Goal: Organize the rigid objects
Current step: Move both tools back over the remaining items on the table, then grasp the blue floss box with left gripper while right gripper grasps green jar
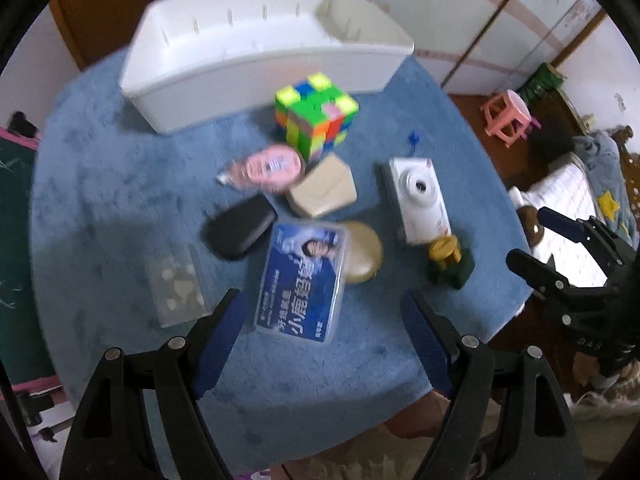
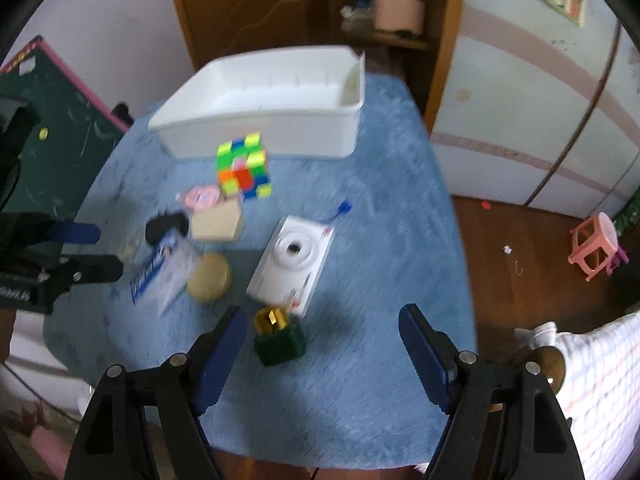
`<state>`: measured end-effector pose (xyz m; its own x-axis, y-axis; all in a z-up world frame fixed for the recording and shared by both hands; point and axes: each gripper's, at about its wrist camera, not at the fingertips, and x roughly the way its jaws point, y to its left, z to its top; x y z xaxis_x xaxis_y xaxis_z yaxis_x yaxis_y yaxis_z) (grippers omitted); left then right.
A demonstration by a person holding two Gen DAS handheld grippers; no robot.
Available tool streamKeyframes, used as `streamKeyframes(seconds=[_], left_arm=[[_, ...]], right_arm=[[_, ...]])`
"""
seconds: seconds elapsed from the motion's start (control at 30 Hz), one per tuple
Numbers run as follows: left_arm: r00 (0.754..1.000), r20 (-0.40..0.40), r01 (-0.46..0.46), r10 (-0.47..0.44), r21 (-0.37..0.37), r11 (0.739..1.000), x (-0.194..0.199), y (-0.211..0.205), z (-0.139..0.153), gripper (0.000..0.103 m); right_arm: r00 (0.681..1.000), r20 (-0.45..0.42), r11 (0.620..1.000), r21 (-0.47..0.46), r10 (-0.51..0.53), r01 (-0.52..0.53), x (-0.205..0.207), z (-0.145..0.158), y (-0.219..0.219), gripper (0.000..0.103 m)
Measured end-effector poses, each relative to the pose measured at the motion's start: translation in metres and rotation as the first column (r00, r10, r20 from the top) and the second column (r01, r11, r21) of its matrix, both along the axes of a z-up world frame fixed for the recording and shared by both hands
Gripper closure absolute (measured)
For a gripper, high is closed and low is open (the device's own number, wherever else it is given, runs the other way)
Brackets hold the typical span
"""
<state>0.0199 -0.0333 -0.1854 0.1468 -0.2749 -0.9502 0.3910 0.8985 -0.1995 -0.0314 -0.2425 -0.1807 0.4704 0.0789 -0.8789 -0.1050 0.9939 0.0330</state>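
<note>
Between the blue pads of the left hand-held gripper (image 1: 324, 332), which stands wide apart and empty, lies a clear plastic case with a blue printed label (image 1: 302, 280), its near end just ahead of the tips. Beyond it: a black pouch-like case (image 1: 240, 232), a round tan disc (image 1: 362, 250), a beige box (image 1: 324, 188), a pink round packet (image 1: 272, 166), a colour cube (image 1: 316, 114), and at the far side a white bin (image 1: 256, 60), seemingly empty. All rest on a table with a blue fleece cover (image 1: 100, 184).

Right hand-held gripper (image 2: 322, 344): likewise spread and empty. A dark green block with a gold top (image 2: 278, 336) sits just inside its left pad; a white toy camera (image 2: 294, 260) lies just beyond.

Step in hand, as judged: approach for first pickups; nothing appears binned yet. Next move calls for each gripper to centre over its nearest item, descend and close.

Hard to make out: motion blur softens labels; a small clear packet (image 1: 176, 284) left of the left gripper has unclear contents; part of the bin floor is hidden by its wall.
</note>
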Motion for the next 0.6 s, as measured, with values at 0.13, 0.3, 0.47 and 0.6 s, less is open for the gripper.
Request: streamKeyframes(seconds=[0.13, 0.3, 0.47, 0.6], left_arm=[[0.999, -0.046, 0.004, -0.002, 0.025, 1.0, 0.008, 0.006, -0.026, 0.021], [0.995, -0.095, 0.013, -0.011, 0.028, 1.0, 0.014, 0.005, -0.045, 0.021], [0.991, -0.132, 0.021, -0.021, 0.001, 1.0, 0.018, 0.002, -0.054, 0.021], [0.988, -0.151, 0.033, -0.03, 0.015, 0.999, 0.021, -0.002, -0.063, 0.021]], right_arm=[[0.999, -0.04, 0.999, 0.01, 0.034, -0.034, -0.003, -0.021, 0.009, 0.024], [0.996, -0.083, 0.999, 0.032, 0.037, -0.034, -0.003, -0.04, 0.01, 0.024], [0.992, -0.119, 0.998, 0.06, 0.036, -0.029, 0.001, -0.055, 0.009, 0.027], [0.991, -0.12, 0.996, 0.075, 0.051, -0.042, 0.005, -0.062, 0.012, 0.028]])
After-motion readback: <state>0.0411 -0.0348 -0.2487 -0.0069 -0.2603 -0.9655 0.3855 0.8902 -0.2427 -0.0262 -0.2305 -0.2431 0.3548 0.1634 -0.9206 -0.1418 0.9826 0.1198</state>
